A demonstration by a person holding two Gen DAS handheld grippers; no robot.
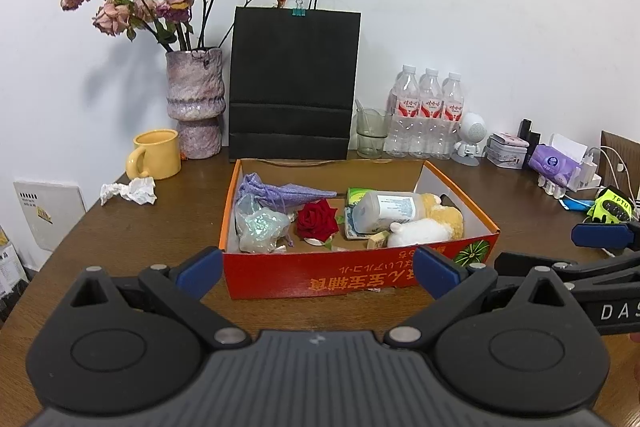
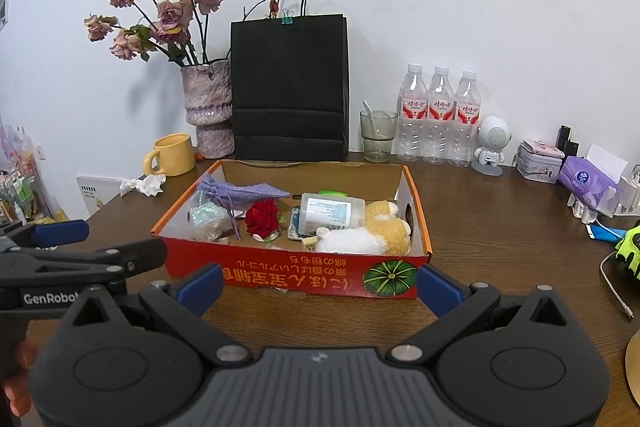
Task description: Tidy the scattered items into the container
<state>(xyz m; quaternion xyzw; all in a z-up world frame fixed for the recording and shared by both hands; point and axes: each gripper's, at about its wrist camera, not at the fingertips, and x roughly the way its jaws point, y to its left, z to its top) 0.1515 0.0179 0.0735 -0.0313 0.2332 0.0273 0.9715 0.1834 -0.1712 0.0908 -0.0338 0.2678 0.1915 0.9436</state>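
Observation:
A red cardboard box [image 1: 360, 277] [image 2: 280, 273] sits on the brown table in front of both grippers. Inside lie a purple pouch [image 1: 280, 191] [image 2: 240, 192], a shiny clear bag [image 1: 260, 225] [image 2: 206, 217], a red rose [image 1: 317, 219] [image 2: 262, 217], a white bottle [image 1: 386, 211] [image 2: 330, 213] and a white-and-yellow plush toy [image 1: 430, 227] [image 2: 372, 233]. My left gripper [image 1: 318, 273] is open and empty just before the box's near wall. My right gripper [image 2: 320, 285] is open and empty at the same wall. Each shows at the edge of the other's view.
A crumpled paper [image 1: 128, 190] [image 2: 144, 184] lies left of the box by a yellow mug [image 1: 156, 154] [image 2: 172, 155]. Behind stand a vase [image 1: 196, 103], black bag [image 1: 292, 83], glass [image 1: 372, 131], three bottles [image 1: 430, 111]. Right: robot figure [image 2: 492, 143], tin [image 2: 538, 161], tissues [image 2: 588, 183], cables [image 2: 616, 291].

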